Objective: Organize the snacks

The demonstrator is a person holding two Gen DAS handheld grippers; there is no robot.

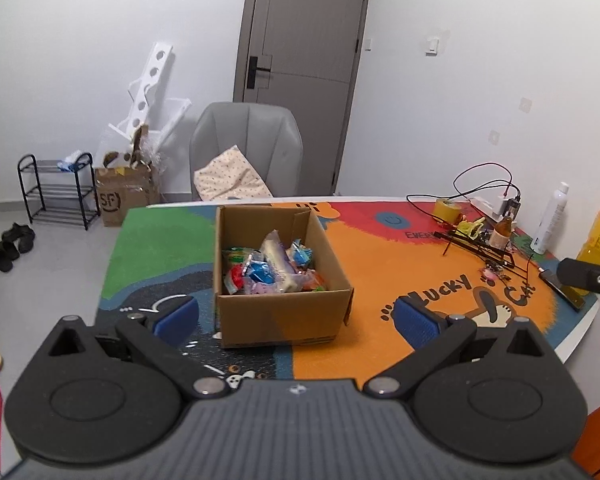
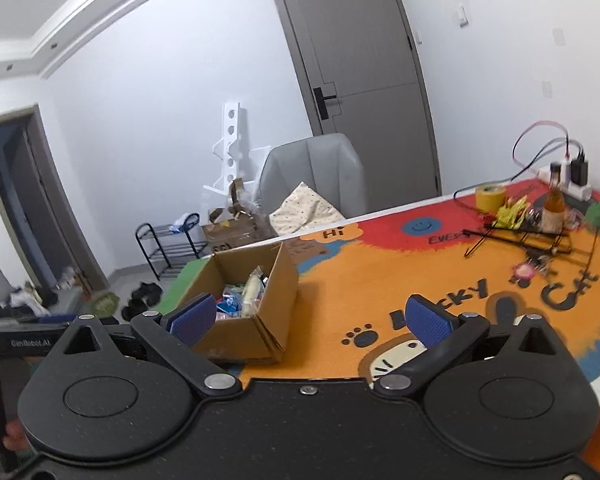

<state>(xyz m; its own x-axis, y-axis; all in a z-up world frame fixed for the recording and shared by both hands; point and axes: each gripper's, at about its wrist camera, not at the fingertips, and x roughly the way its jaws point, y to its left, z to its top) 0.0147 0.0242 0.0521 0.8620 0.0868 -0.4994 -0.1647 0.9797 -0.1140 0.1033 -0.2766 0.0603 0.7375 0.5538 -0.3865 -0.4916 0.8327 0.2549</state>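
Observation:
An open cardboard box (image 1: 283, 316) stands on the colourful table mat (image 1: 380, 272). Several wrapped snacks (image 1: 271, 268) in blue, red, green and white lie inside it. My left gripper (image 1: 295, 320) is open and empty, held above the table just in front of the box. In the right wrist view the box (image 2: 259, 332) sits at lower left with the snacks (image 2: 243, 296) showing inside. My right gripper (image 2: 312, 320) is open and empty, to the right of the box and above the mat (image 2: 420, 280).
At the table's right end are a yellow tape roll (image 1: 448, 210), a brown bottle (image 1: 502, 234), a white spray can (image 1: 550, 218), black cables and a power strip (image 1: 496, 204). A grey chair (image 1: 247, 148) stands behind the table. A shoe rack (image 1: 57, 190) is on the floor at left.

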